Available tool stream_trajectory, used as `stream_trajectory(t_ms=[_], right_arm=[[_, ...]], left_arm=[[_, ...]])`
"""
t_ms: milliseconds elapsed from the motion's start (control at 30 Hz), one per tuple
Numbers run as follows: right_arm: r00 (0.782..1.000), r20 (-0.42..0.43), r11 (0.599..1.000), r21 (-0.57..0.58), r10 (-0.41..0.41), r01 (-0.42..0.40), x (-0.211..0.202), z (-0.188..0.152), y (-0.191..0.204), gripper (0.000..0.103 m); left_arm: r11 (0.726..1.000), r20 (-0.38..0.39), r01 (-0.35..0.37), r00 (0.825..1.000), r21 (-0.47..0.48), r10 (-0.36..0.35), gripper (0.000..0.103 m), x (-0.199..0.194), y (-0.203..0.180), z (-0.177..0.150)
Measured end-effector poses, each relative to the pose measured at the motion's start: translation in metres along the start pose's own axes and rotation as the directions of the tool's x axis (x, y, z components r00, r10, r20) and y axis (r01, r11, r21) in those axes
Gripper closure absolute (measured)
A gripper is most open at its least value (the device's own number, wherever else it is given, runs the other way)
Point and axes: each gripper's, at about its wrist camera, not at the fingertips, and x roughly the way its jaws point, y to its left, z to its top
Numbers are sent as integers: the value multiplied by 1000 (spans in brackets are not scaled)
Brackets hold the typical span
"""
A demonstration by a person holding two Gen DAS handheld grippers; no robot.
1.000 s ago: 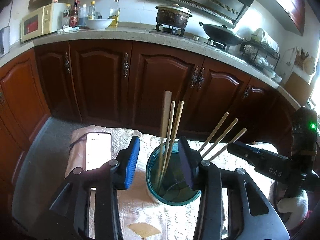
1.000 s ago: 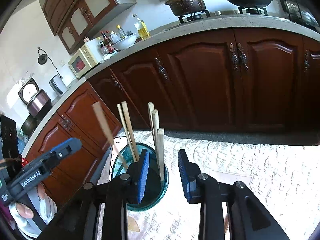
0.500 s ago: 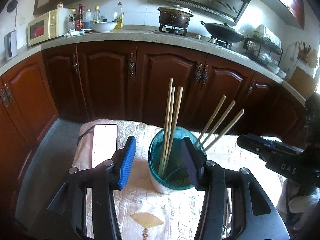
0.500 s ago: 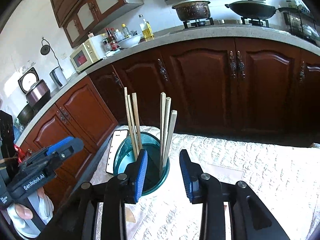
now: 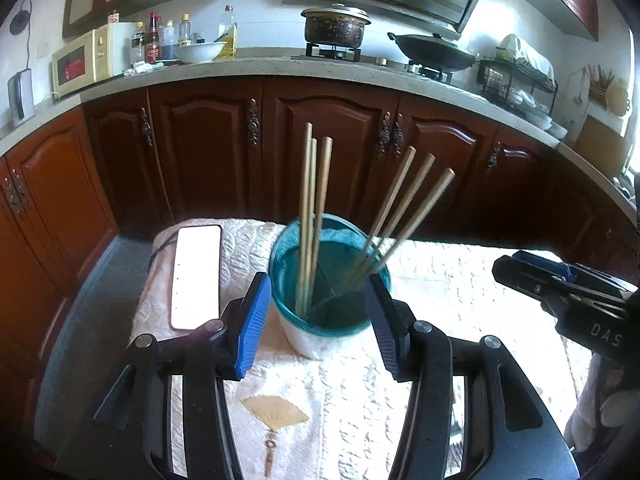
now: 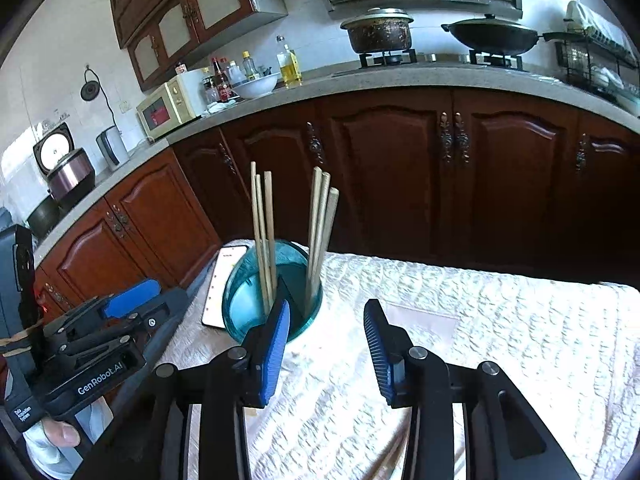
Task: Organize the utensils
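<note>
both your grippers have pulled back from the cup (image 5: 320,320); the left gripper (image 5: 316,320) and right gripper (image 6: 326,350) gape wide, holding nothing. six chopsticks (image 5: 314,220) stand in the cup on the cloth (image 5: 348,400), phone (image 5: 196,276) beside.

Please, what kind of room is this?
A home kitchen, most likely: a pot and a wok stand on a gas stove, a microwave sits on the counter.
</note>
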Motion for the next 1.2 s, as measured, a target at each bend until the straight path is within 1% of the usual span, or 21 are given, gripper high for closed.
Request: stream_trajectory(t_ms=[267, 600, 900, 1000, 1200], right_arm=[[999, -25, 999, -1, -38, 38, -19, -27, -16, 65], [992, -89, 994, 56, -89, 95, -24, -57, -58, 65], [989, -113, 991, 73, -100, 109, -20, -67, -66, 65], [988, -120, 991, 77, -100, 110, -18, -69, -67, 63], [983, -148, 988, 91, -111, 125, -14, -77, -77, 62]], left_arm=[[999, -28, 31, 999, 18, -30, 54, 1, -22, -18], [997, -76, 65, 995, 30, -62, 53, 13, -38, -35], [998, -97, 58, 994, 32, -55, 53, 18, -42, -41], [998, -106, 60, 993, 31, -56, 53, 21, -42, -42], [996, -136, 87, 987, 26, -82, 53, 30, -44, -48]])
